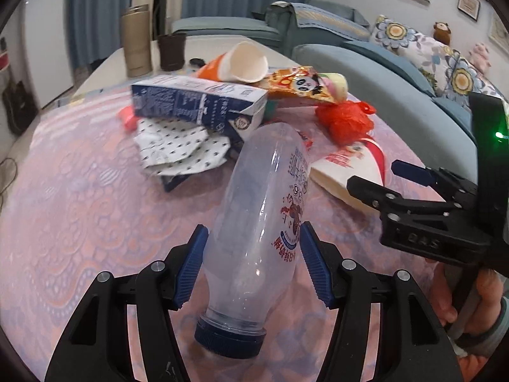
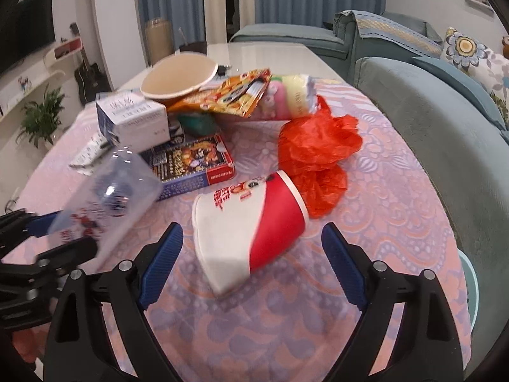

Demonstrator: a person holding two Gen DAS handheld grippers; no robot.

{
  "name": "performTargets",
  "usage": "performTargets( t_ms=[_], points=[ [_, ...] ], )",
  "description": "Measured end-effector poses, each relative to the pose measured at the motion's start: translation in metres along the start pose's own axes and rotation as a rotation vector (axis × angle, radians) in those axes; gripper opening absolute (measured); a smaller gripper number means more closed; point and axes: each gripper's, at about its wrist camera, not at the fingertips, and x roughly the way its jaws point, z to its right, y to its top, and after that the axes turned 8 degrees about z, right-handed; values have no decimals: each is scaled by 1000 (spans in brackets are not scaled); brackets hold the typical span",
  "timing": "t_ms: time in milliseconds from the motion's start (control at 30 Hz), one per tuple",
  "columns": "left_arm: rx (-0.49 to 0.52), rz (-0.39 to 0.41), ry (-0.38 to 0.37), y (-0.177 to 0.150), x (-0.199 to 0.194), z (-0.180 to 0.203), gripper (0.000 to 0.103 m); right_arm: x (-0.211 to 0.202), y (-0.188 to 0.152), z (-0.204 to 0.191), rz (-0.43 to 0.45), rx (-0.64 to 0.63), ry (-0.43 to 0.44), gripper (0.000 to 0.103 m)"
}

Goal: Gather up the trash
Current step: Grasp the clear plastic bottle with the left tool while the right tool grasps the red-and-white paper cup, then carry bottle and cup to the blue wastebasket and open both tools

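Underneath, patterned pink tablecloth (image 2: 397, 165); teal sofa (image 2: 429, 121) beside.

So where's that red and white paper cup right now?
The red and white paper cup lies on its side on the patterned tablecloth, between the open fingers of the right hand-held gripper, with the crumpled red plastic bag just behind it.

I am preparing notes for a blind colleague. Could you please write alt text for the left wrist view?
The left hand-held gripper holds a clear plastic bottle with a dark blue cap between its blue pads, above a pink patterned tablecloth. Behind lies a pile of trash: a blue milk carton, a paper cup, a red plastic bag. The right hand-held gripper enters from the right.
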Motion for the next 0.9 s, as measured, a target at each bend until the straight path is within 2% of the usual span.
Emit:
performTargets(
  t_ms=[267, 333, 467, 667, 733, 833, 900],
  points=[
    [-61, -30, -14, -6, -6, -5, 57, 14, 9, -9, -23, -116, -39, 94],
    [-57, -59, -35, -6, -5, -2, 58, 18, 10, -9, -29, -141, -34, 94],
    [-75, -91, -25, -2, 0, 1, 58, 19, 11, -9, -26, -175, -33, 94],
    [-47, -128, 18, 1, 20, 5, 68, 25, 6, -9, -63, -196, 37, 93],
    [-56, -123, 20, 1, 23, 5, 67, 24, 4, -13, -53, -213, 43, 75],
    [-43, -103, 20, -1, 20, 9, 66, 20, 3, -10, -34, -194, 51, 74],
    [-49, -73, -20, 1, 15, 15, 66, 10, 6, -3, 1, -160, 74, 74]
  ],
)
